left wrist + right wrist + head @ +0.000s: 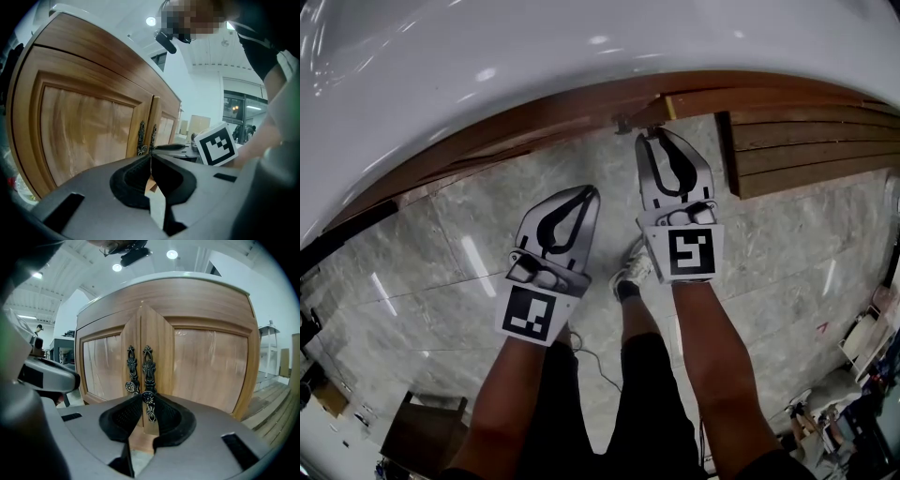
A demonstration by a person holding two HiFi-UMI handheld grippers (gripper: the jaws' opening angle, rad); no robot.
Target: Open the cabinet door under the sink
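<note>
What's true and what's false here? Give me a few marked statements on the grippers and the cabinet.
1. The right gripper is shut on a handle. True.
2. The left gripper grips the second handle. False: its jaws are together on nothing, short of the cabinet.
3. One door stands wide open. False: both doors look closed.
4. The second handle sits right beside the gripped one. True.
</note>
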